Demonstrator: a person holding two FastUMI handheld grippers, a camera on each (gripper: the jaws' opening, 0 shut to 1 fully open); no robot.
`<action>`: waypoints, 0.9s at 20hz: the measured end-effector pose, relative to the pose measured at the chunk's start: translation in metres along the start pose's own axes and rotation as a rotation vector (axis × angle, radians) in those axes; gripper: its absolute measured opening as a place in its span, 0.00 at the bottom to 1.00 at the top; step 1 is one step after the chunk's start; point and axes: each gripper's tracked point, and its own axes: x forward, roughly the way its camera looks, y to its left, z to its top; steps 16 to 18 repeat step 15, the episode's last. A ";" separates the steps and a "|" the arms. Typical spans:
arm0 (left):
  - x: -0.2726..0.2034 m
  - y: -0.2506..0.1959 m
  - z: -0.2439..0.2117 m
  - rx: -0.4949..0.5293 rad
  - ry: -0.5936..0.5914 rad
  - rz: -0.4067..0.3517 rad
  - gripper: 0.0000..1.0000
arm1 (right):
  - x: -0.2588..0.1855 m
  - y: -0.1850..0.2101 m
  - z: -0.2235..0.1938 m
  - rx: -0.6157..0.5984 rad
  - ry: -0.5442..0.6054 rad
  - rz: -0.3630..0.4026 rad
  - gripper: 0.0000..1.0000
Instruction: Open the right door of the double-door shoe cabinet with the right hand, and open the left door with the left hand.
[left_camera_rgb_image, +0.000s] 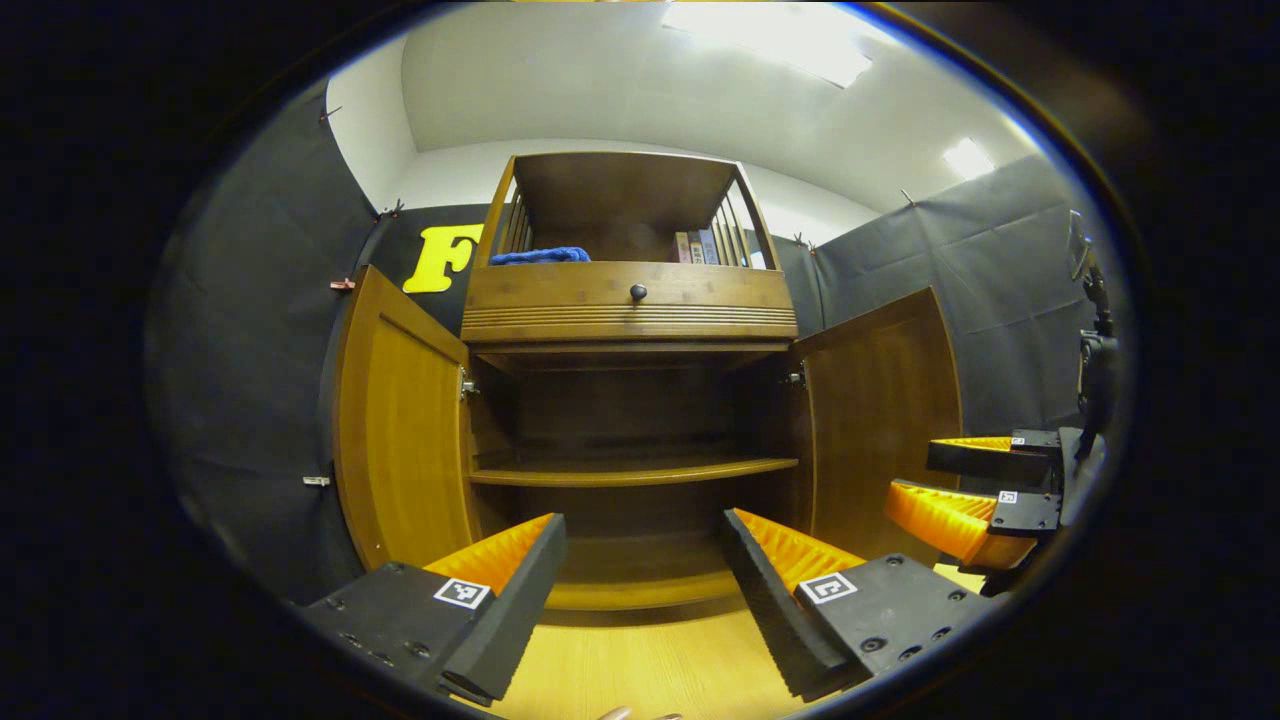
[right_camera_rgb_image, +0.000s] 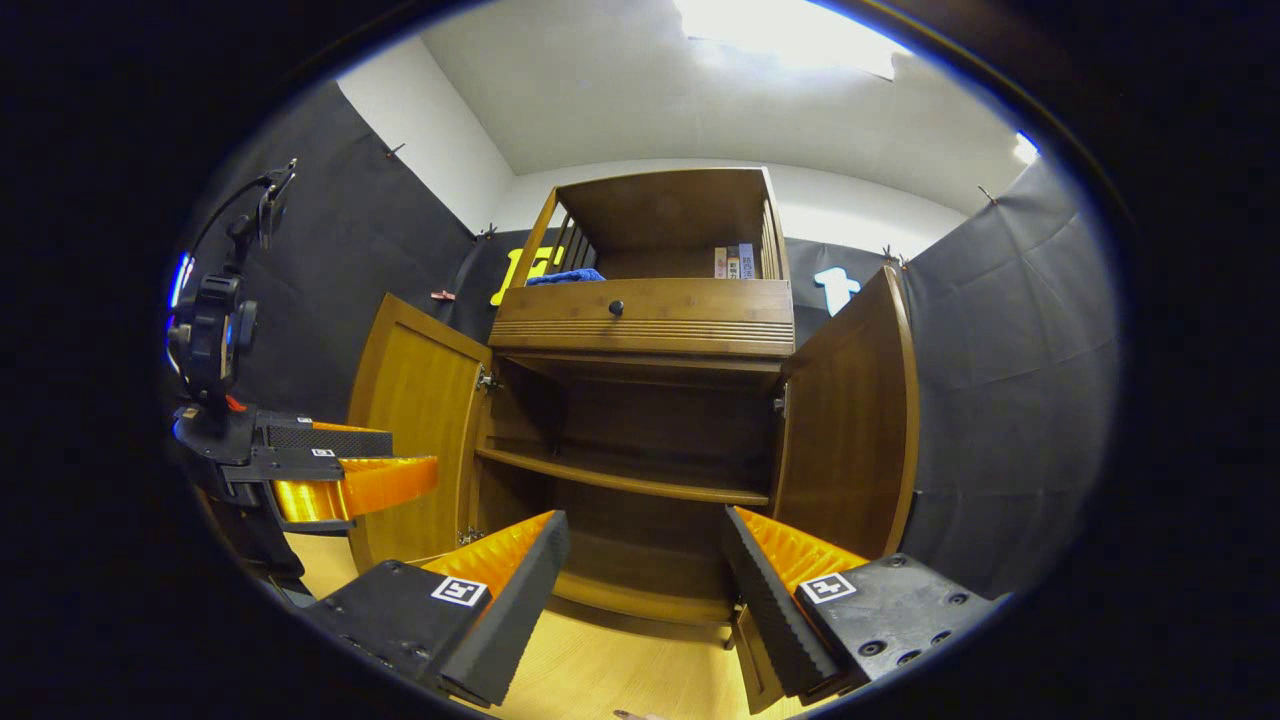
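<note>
The wooden shoe cabinet (left_camera_rgb_image: 628, 310) stands ahead with both doors swung wide. Its left door (left_camera_rgb_image: 400, 430) and right door (left_camera_rgb_image: 885, 410) hang outward, showing a bare inner shelf (left_camera_rgb_image: 630, 470). My left gripper (left_camera_rgb_image: 640, 585) is open, in front of the cabinet's middle and touching nothing. In the right gripper view the left door (right_camera_rgb_image: 420, 420), right door (right_camera_rgb_image: 850, 420) and shelf (right_camera_rgb_image: 625, 483) show again. My right gripper (right_camera_rgb_image: 645, 590) is open too, short of the cabinet's base, empty. The right gripper (left_camera_rgb_image: 985, 480) also appears at the right of the left gripper view, and the left gripper (right_camera_rgb_image: 330, 470) at the left of the right gripper view.
A drawer with a dark knob (left_camera_rgb_image: 637, 292) sits above the doors. The top shelf holds a blue cloth (left_camera_rgb_image: 540, 256) and some books (left_camera_rgb_image: 700, 246). Light wooden floor (left_camera_rgb_image: 640, 660) runs up to the cabinet. Black cloth walls close in on both sides.
</note>
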 end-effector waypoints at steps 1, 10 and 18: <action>0.001 0.000 0.001 0.002 0.002 -0.002 0.96 | 0.000 0.001 0.000 0.001 -0.001 0.002 0.97; 0.002 0.010 -0.004 -0.003 0.023 0.024 0.96 | 0.005 0.006 -0.002 -0.004 0.000 0.016 0.97; 0.000 0.010 -0.006 -0.006 0.031 0.020 0.99 | 0.008 0.005 -0.004 0.010 0.009 0.014 0.97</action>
